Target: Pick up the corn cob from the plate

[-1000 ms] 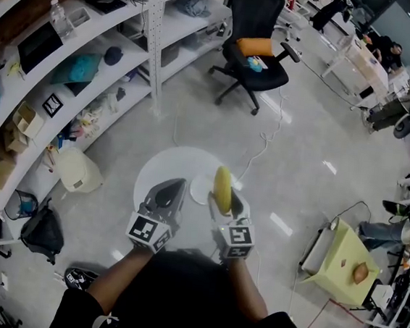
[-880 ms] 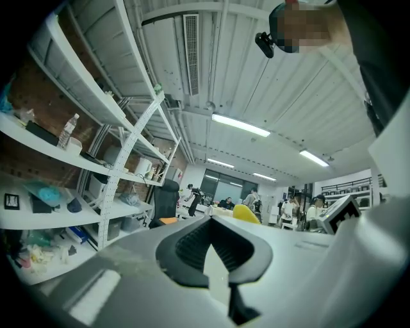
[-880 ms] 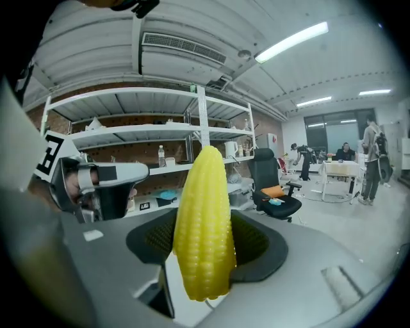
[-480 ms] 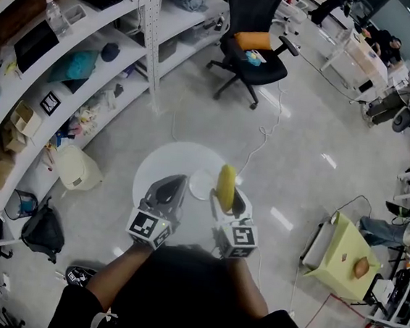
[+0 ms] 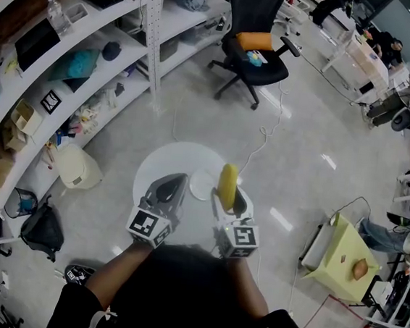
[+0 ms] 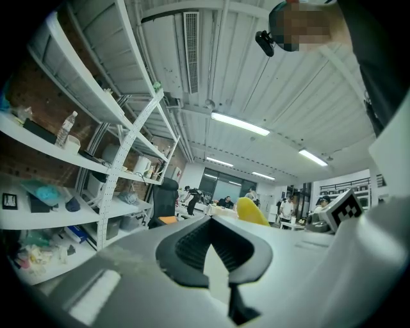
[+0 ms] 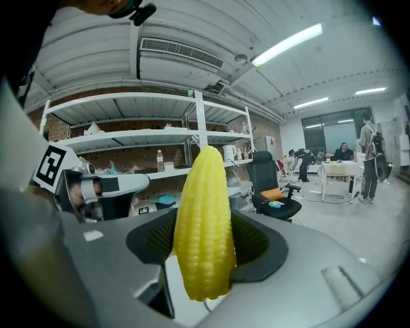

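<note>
**A:** Corn cob point(image 7: 202, 230): where is it, and how do you judge it will handle?

**B:** It stands nearly upright, clamped in the right tool point(image 5: 225, 198), over the right side of the plate point(image 5: 200, 186). As far as I can tell it is clear of the plate. I judge it light and stiff, so it won't sag. The kernel rows give the pads some bite. But the body is round and tapers to the far tip, so it could roll or slide out toward the thin end.

**A:** Best place to hold it?

**B:** Across the thick lower half, which is where the pads press now. The blunt end pokes out on the near side.

**A:** Take me across the room, left to right.

**B:** Shelves point(image 5: 63, 57) run along the left, well apart from the worktop point(image 5: 160, 164). The left tool point(image 5: 172, 185) hangs over the worktop's near left part, its jaws drawn together at the tips with nothing between them. The worktop is small and round, so a rim is near on every side, and the plate sits right of its middle. A cable point(image 5: 261, 147) trails on the floor toward the far right rim. A black chair point(image 5: 259, 27) stands far off, and a yellow box point(image 5: 341, 258) is well to the right. Above the plate there is only open air, so I reckon straight up is the safest way to move.
</note>
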